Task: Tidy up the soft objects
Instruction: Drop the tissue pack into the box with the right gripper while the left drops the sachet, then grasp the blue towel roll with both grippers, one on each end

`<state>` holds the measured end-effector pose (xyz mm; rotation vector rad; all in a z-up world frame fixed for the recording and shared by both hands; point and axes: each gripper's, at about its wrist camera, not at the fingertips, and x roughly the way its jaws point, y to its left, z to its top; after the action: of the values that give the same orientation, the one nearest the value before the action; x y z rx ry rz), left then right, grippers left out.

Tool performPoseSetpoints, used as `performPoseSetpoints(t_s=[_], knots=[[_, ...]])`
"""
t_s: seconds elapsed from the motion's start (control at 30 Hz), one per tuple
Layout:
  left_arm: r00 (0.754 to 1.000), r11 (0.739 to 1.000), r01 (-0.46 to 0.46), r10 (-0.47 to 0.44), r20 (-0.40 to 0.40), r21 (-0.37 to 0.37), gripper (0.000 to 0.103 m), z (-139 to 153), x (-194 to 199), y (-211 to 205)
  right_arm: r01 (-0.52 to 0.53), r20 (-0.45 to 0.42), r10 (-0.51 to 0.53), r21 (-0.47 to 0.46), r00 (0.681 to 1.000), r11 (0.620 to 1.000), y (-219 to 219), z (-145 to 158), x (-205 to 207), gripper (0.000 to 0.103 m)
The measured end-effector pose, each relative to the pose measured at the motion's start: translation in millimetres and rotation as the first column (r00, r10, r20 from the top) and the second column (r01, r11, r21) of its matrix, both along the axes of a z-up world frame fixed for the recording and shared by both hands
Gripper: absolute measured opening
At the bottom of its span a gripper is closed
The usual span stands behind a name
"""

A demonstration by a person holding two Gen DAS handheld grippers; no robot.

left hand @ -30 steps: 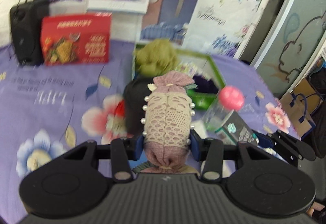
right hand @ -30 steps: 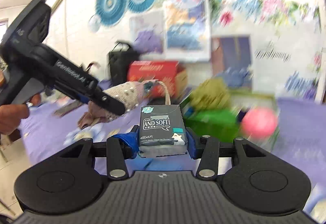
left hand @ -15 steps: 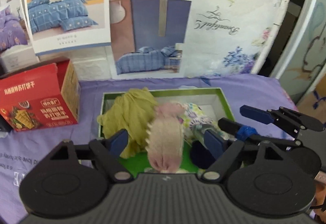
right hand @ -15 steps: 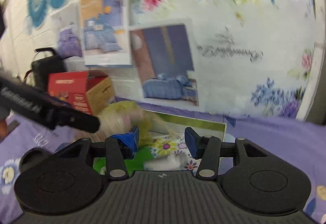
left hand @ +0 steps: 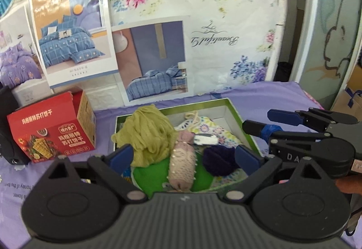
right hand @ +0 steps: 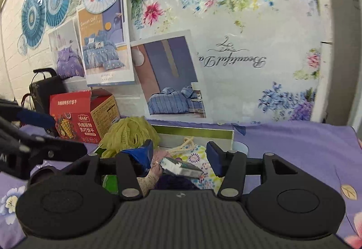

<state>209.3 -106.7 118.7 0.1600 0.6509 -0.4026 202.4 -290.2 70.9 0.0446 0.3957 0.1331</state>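
Left claw [left hand: 183, 155] at bottom centre of left wrist view, jaws opening wide, gripping nothing; pink lace pouch [left hand: 182, 165] lies free between them inside green box [left hand: 239, 116], mid-frame. Left to right in box: olive yarn bundle [left hand: 148, 135], pouch, dark purple ball [left hand: 218, 160], tissue pack [left hand: 206, 140] on floral cloth [left hand: 212, 130] behind. Red carton [left hand: 54, 131] stands left of box on purple-covered surface [left hand: 267, 95]. Right claw [right hand: 179, 155] at bottom centre of right wrist view, jaws opening, released; tissue pack [right hand: 181, 166] lies loose below, on floral cloth.
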Motion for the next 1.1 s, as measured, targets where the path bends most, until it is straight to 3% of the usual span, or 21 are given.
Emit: performPoseSetpoints(t_s=[0.13,0.3,0.47,0.57,0.77,0.97,1.1], knots=[[1.0,1.0,0.017,-0.016,0.025,-0.017,0.097,9,-36,4,0.107,-0.007,-0.107,0.035,0.994,0.994,1,16,-37,0.038],[0.999,0.999,0.014,-0.012,0.05,-0.034,0.098,16,-71,13,0.168,0.007,-0.17,0.092,0.985,0.981,10,31,-85,0.038],[0.999,0.999,-0.005,0.007,0.046,-0.046,0.099,14,-94,25,0.199,0.106,-0.198,-0.008,0.975,0.98,35,32,-128,0.038],[0.998,0.999,-0.029,0.032,0.057,-0.045,0.1,9,-110,39,0.167,0.137,-0.16,-0.044,0.978,0.985,49,27,-151,0.039],[0.993,0.991,-0.113,0.115,0.022,-0.072,0.101,-27,-143,86,0.107,0.112,-0.109,0.026,0.988,0.994,76,-20,-189,0.04],[0.976,0.978,-0.205,0.203,-0.075,-0.021,0.101,-94,-167,128,0.003,-0.037,0.002,0.115,0.999,0.993,113,-95,-207,0.041],[0.98,0.985,-0.164,0.169,-0.1,0.058,0.101,-130,-168,142,-0.123,-0.125,0.126,0.033,0.984,0.992,142,-121,-202,0.041]])
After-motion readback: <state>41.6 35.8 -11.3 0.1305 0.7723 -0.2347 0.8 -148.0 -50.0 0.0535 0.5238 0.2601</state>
